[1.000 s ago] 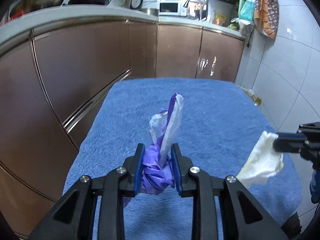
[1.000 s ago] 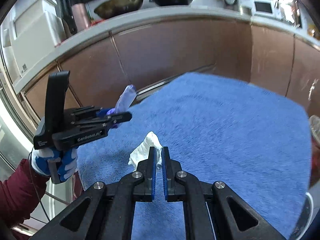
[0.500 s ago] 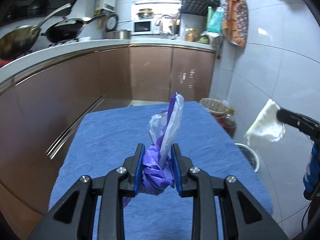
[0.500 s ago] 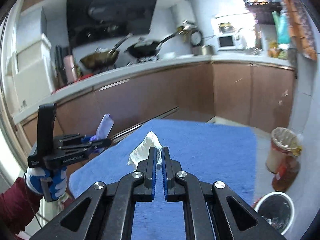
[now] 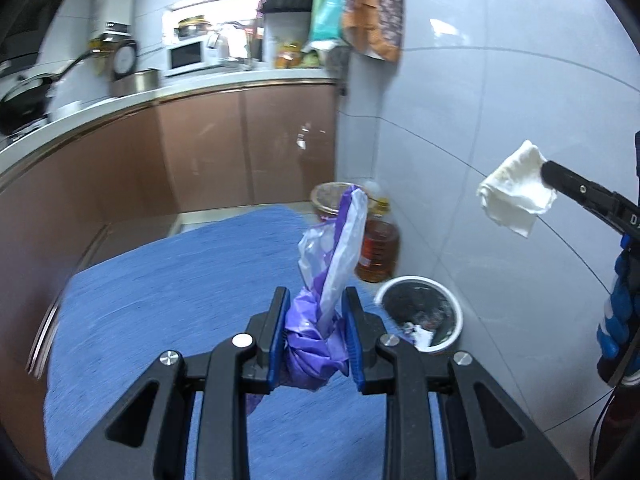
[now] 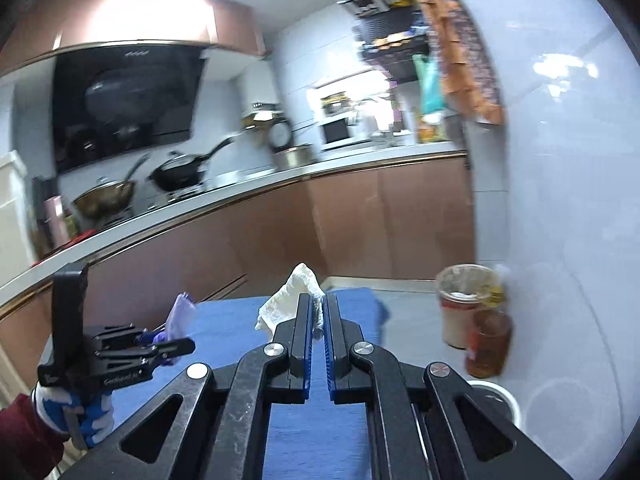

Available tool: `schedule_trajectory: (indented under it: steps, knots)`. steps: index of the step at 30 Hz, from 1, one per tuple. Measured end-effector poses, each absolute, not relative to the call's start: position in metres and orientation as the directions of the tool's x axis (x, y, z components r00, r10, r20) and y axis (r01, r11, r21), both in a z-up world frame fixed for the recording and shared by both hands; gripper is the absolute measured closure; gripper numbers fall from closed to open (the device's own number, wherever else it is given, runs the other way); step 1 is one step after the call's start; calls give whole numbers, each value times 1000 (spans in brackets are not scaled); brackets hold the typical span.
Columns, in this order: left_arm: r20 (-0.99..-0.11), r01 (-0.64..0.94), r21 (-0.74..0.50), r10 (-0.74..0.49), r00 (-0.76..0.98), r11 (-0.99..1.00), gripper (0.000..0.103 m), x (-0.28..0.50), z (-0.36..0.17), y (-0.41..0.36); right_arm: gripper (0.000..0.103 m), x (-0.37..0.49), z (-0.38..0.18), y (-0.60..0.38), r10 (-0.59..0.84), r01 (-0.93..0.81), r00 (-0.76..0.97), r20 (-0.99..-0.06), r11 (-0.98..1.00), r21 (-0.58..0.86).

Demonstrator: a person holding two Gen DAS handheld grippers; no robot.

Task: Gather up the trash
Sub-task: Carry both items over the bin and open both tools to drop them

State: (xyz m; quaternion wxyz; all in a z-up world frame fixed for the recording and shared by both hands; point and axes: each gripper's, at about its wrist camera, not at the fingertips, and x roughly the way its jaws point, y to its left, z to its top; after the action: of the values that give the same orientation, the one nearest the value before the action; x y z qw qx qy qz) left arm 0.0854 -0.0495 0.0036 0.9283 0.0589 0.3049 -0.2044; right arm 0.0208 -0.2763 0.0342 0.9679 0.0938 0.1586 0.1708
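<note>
Left wrist view: left gripper (image 5: 316,334) fingers pinching a crumpled purple-and-white plastic bag (image 5: 328,280), the bag's tail sticking up above the fingertips. Below it is a blue towel-covered counter (image 5: 160,300). Past the counter's far right corner, on the floor: a round white-rimmed trash bin with a dark liner (image 5: 420,314) with some scraps inside, an amber plastic oil bottle (image 5: 378,248) just behind it, and a tan-rimmed bucket (image 5: 332,196) behind that, partly hidden by the bag. Right gripper (image 5: 550,174) comes in from the right, up against the white tiled wall (image 5: 460,120), holding a crumpled white paper tissue (image 5: 516,190) in the air, above the bin and to its right. Right wrist view: right gripper (image 6: 316,314) fingers pressed nearly together on the tissue (image 6: 290,294), which bulges out to the left of the tips. Left gripper (image 6: 176,346) sits low left over the counter (image 6: 240,320) with the bag (image 6: 180,312). Only a sliver of the bin rim (image 6: 496,394) shows here, behind the gripper body; bottle (image 6: 488,340) and bucket (image 6: 464,304) are clear. Versus 0.5 s ago: both views have swung right and blurred, the bin is now larger and closer in the left view, and the tissue sits higher against the wall. Only the left view shows the bin's contents; only the right view shows the stove with woks (image 6: 140,192) and the range hood.
</note>
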Motion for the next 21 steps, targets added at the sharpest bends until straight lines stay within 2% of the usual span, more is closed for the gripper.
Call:
schedule_trajectory:
  steps: [10, 21]
  knots:
    - [-677, 566, -70, -456, 578, 822, 78, 159, -42, -172, 97, 55, -18, -344, 137, -42, 903, -407, 972, 233]
    - [-759, 578, -178, -484, 434, 797, 78, 234, -111, -271, 97, 113, -113, -392, -12, 171, 807, -590, 962, 214]
